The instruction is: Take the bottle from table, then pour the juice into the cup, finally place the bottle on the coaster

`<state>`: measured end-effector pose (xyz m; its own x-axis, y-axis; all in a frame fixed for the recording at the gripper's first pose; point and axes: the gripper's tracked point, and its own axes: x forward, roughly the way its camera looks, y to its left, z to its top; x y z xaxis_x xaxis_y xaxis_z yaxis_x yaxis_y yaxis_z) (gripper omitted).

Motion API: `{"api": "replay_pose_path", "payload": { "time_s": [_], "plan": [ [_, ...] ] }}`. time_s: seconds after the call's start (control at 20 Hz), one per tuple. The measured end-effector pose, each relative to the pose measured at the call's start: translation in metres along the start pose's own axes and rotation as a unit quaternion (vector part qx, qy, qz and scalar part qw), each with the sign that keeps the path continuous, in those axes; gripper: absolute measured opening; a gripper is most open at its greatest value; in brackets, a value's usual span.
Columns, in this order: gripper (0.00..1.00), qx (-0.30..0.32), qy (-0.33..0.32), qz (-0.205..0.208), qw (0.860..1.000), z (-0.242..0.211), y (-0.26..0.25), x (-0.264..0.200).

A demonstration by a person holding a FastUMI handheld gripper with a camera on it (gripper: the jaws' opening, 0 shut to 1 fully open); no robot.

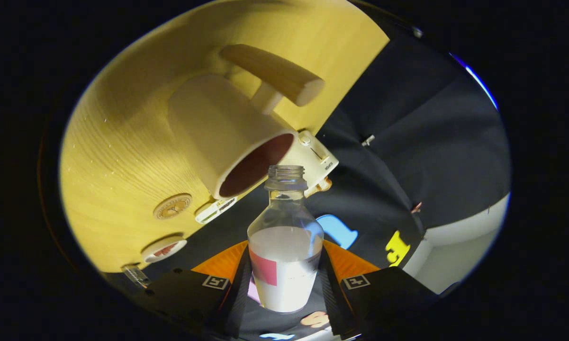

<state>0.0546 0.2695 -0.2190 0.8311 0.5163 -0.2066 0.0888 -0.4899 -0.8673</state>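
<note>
The claw clamps the open bottle low on its body, mouth beside the cup on the tabletop. Thin, slippery plastic, sloshing juice; grip firmly mid-body.

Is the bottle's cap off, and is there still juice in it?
Cap off: the bottle, clamped between the gripper fingers, shows bare neck threads. Pale juice fills its lower half.
</note>
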Motion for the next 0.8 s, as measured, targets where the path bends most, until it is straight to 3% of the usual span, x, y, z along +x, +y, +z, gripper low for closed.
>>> {"api": "replay_pose_path", "payload": {
  "time_s": [0.2, 0.35, 0.55, 0.8],
  "plan": [
    [0.72, 0.158, 0.045, 0.028, 0.986, -0.011, 0.012, -0.01],
    [0.72, 0.269, 0.073, 0.045, 0.959, -0.015, 0.021, -0.017],
    [0.72, 0.427, 0.085, 0.061, 0.898, -0.013, 0.023, -0.028],
    [0.72, 0.571, 0.084, 0.041, 0.816, -0.025, 0.004, -0.037]
  ]
}}
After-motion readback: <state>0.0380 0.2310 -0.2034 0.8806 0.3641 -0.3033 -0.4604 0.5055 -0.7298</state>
